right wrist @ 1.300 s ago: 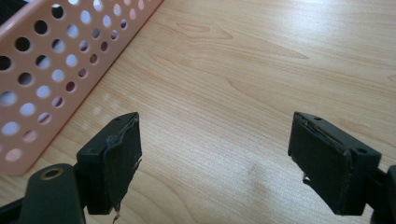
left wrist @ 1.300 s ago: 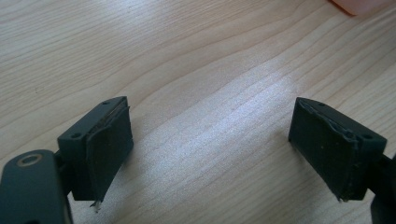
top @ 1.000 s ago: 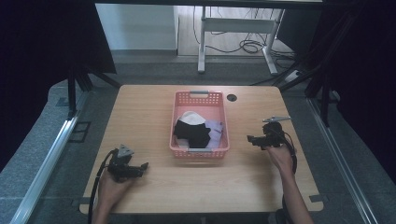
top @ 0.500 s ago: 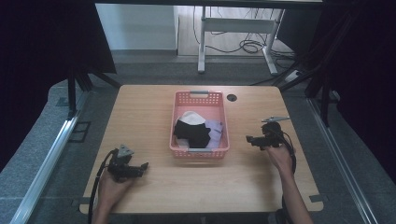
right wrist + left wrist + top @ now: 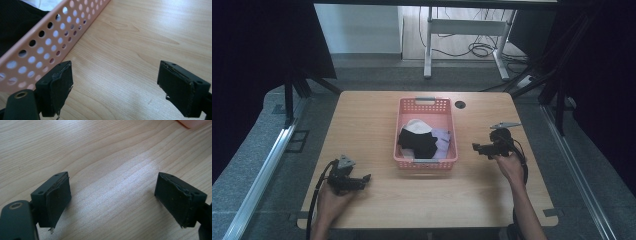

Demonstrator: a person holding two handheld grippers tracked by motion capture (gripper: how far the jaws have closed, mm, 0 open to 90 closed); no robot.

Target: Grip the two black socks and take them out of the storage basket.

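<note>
1. Pink basket (image 5: 426, 161) sits mid-desk, holding black cloth (image 5: 418, 142), a white piece (image 5: 416, 126) and a pale lilac one (image 5: 442, 140).
2. Right gripper (image 5: 477, 147) (jaws spread, empty) hovers just beside the basket wall; best to rise over the rim before dipping in for cloth.
3. Left gripper (image 5: 364, 178), also spread, waits over bare desk (image 5: 362, 115).

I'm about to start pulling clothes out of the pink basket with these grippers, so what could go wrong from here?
The black garment lies over the white and pale lilac pieces, so one grab may drag several out together. The right gripper, jaws open, sits close to the perforated wall of the basket; a jaw could catch it and shove the light basket. The left gripper is open over bare table, well off, so it may not steady the basket in time.
</note>
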